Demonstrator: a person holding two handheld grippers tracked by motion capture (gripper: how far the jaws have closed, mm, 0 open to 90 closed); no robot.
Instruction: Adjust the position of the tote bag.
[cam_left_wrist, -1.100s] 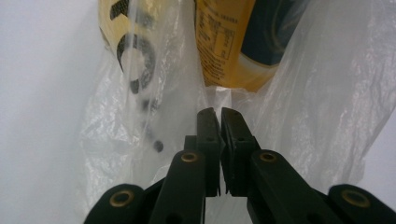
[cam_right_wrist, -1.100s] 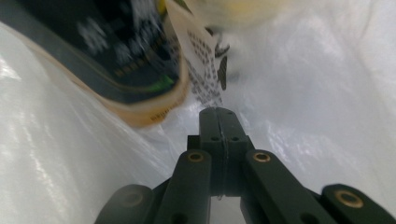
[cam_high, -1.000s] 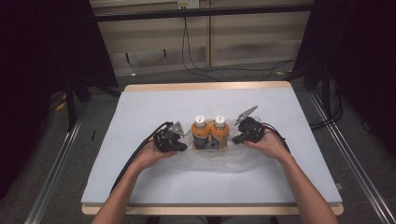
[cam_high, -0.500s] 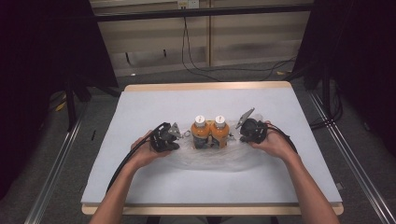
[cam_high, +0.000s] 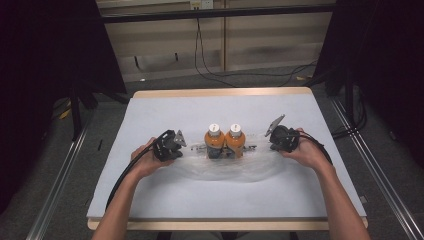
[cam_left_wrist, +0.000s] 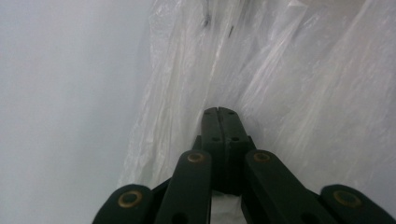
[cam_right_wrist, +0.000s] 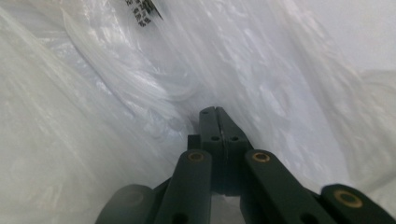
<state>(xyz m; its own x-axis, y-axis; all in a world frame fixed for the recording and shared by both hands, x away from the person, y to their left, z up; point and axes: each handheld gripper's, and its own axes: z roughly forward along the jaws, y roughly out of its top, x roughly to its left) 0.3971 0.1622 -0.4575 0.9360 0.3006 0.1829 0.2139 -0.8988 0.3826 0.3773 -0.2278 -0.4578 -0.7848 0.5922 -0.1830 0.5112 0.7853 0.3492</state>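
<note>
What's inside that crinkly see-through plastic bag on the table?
Two orange bottles with white caps stand side by side inside the clear plastic bag. The left claw and right claw each pinch the film. The bottles' bases blur behind wrinkled plastic.

Black cables on floor – metal rails beside table.

The high view is dim, its left and right edges almost black, with soft overhead light falling mainly on the pale blue rectangular table top and faint shadows. Both gripper views are brighter, hazy and soft-focused, the crinkled translucent white plastic bag washed out by glare.
</note>
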